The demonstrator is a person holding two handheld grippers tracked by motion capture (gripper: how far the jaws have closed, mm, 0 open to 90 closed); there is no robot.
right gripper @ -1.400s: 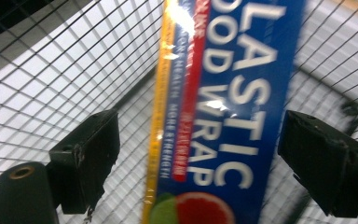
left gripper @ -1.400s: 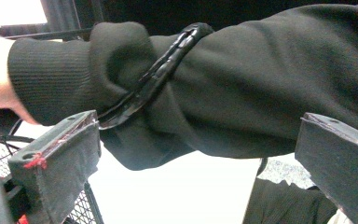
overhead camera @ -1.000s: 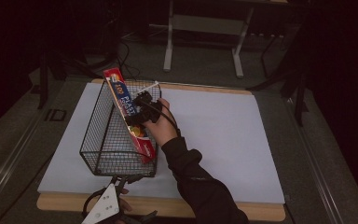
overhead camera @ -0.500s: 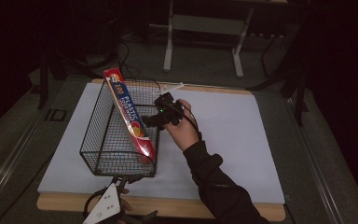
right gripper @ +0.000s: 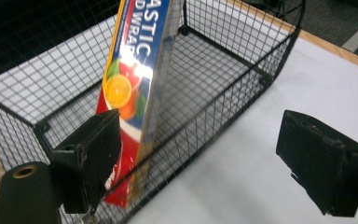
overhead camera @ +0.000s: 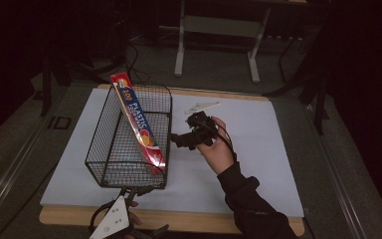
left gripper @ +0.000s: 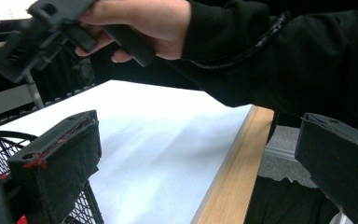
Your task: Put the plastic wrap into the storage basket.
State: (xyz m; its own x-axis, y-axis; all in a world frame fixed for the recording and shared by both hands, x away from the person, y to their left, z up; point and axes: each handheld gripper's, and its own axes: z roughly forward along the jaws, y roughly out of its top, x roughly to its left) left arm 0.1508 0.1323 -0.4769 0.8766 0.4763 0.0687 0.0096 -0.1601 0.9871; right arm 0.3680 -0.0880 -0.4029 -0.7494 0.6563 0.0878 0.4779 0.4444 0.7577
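Plastic wrap box (overhead camera: 138, 124): long, slim carton, red ends, blue band, fruit print. It stands propped on a slant inside the wire basket (overhead camera: 110, 158), its low end down in the basket's near right corner, its top end poking above the far rim at the left. In the right gripper view the box (right gripper: 135, 88) leans against the mesh side wall.

Handling, as a judgement: a light, stiff cardboard, probably with a roll inside; glossy faces, so likely a bit slippery. Corners could crush under a hard pinch. The best hold looks like the upper, exposed part, fingers across the two broad faces, since the low end is boxed in by mesh. The basket itself is light and may slide on the white sheet (overhead camera: 258, 144) covering the table (overhead camera: 194, 221) if the box catches.

Right gripper (overhead camera: 179, 140): held in the person's right hand (overhead camera: 218, 152), just right of the basket, above the sheet, pointing left toward the basket wall. Its fingers (right gripper: 91, 158) stand wide apart with nothing between them; box and mesh lie beyond them. Forearm in a dark sleeve comes in from the near edge.

Left gripper (overhead camera: 137, 191): low at the near end of the basket, over the table edge, grey plate on top. Fingers (left gripper: 60, 158) spread, holding nothing, aimed across the sheet.

A small pale strip (overhead camera: 201, 106) lies right of the basket's far end.
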